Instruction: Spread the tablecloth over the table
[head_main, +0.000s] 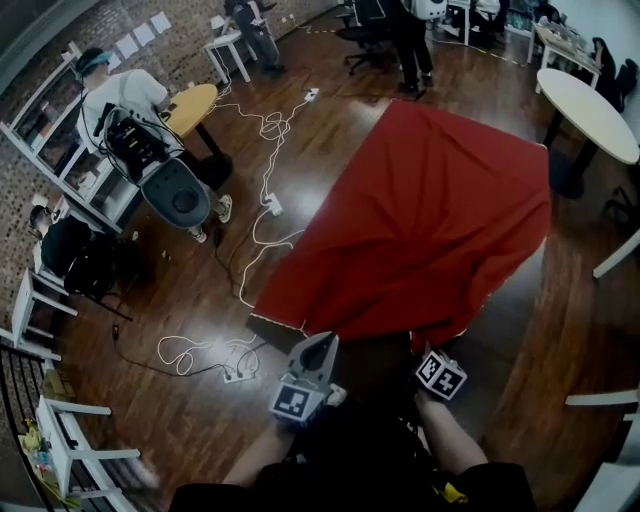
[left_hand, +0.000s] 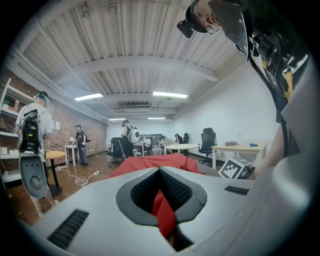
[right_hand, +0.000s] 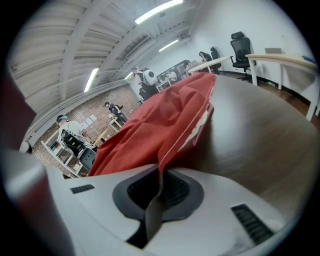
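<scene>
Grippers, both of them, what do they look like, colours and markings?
The left gripper and right gripper are light grey moulded shells with dark, textured pads inside the tongs. Each carries a cube with black-and-white square markers. The person's top is dark.

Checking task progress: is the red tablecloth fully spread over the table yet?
Partly spread. The tablecloth lies rumpled, bare table shows beside it; left gripper and right gripper pinch its edge.

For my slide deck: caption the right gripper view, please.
Right gripper clamped on the hem of a red tablecloth that lies bunched across a brown tabletop.
</scene>
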